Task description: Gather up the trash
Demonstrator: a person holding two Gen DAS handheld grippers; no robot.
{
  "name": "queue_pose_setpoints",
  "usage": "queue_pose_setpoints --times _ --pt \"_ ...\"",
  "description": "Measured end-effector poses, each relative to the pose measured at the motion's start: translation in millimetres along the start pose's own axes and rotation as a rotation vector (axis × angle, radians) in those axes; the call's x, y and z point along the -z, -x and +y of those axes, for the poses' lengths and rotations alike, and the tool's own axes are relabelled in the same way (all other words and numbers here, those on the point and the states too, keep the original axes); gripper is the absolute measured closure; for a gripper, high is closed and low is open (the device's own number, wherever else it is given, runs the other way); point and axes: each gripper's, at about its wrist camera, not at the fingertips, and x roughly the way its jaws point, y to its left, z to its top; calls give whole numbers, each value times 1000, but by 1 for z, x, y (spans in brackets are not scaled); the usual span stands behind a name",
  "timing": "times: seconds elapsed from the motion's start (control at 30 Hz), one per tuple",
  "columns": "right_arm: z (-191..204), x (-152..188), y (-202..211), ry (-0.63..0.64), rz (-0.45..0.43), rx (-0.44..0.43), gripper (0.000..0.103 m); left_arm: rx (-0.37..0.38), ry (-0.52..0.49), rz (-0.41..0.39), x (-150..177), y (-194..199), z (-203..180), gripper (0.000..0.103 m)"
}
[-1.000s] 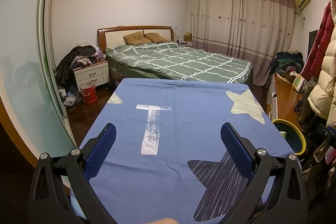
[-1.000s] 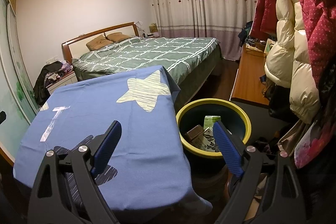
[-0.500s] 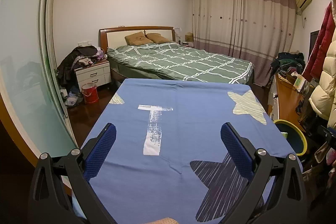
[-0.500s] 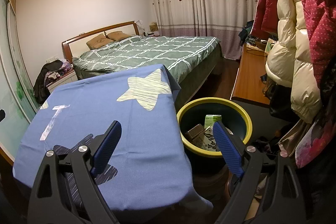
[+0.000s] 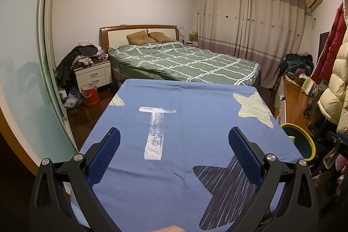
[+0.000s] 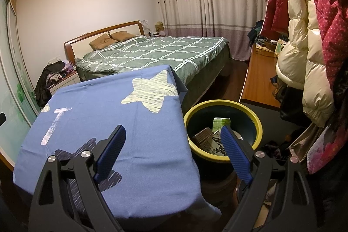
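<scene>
1. Beside the table's right edge, lower than the tabletop, stands the yellow-rimmed bin [image 6: 224, 123]. It already holds trash: a green-and-white carton [image 6: 220, 123] upright at the back, a brown box [image 6: 202, 136], and a patterned wrapper [image 6: 215, 144] at the front.
2. Bin placement makes sense: it sits just beside the table [image 6: 108, 105], so items can go straight off the cloth and drop in.
3. Blue star-print cloth covers the whole tabletop. No loose trash shows on it in either view. My read: collection looks done or nearly done, unless more sits out of frame.
4. Right gripper [image 6: 171, 149]: jaws wide apart, nothing between them. It straddles the table's right edge, with one finger over the cloth and the other over the bin's near rim, pitched down.
5. Left gripper [image 5: 174, 151]: jaws also spread wide and empty, over the middle of the cloth, tilted down at a similar angle. Bin rim [image 5: 304, 136] is visible at its far right.
6. Background: bed [image 5: 184, 62] behind the table, red bucket [image 5: 90, 94] on the floor by the nightstand, coats [image 6: 304, 36] hanging on the right.
</scene>
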Motion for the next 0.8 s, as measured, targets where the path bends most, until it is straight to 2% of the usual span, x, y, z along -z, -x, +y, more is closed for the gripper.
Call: queue_pose_setpoints --times 0.5,0.63,0.8 --pt "5 -2 -18 13 33 3 19 20 -5 67 -3 -32 -9 5" --pt "12 -9 -35 33 54 -4 18 51 24 133 -9 -67 -3 5" --pt "33 -26 -84 74 112 -38 14 -18 -8 217 -14 -141 7 5"
